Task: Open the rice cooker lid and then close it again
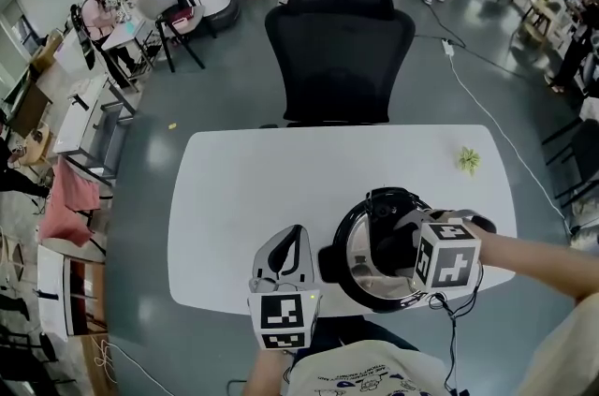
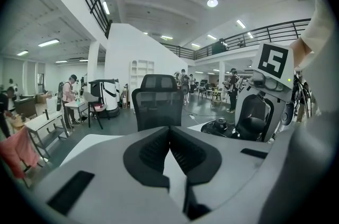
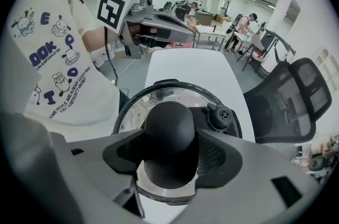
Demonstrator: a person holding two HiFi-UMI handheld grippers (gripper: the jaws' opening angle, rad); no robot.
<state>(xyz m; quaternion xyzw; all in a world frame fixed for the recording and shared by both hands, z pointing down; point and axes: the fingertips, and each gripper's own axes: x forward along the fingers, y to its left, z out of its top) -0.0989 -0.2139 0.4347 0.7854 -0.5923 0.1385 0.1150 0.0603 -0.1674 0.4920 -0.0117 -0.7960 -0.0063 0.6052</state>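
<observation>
The right hand-held gripper (image 3: 169,153) grasps the knob (image 3: 169,122) of the rice cooker lid (image 3: 151,104). The left hand-held gripper (image 2: 169,132) is clenched, empty.

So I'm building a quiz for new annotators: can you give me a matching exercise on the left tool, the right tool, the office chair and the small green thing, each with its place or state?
1 left tool
2 right tool
3 office chair
4 small green thing

A closed on the lid knob
B on the white table, near its far right corner
C jaws together, empty
D beyond the table's far edge

Pairs: 1-C, 2-A, 3-D, 4-B
</observation>
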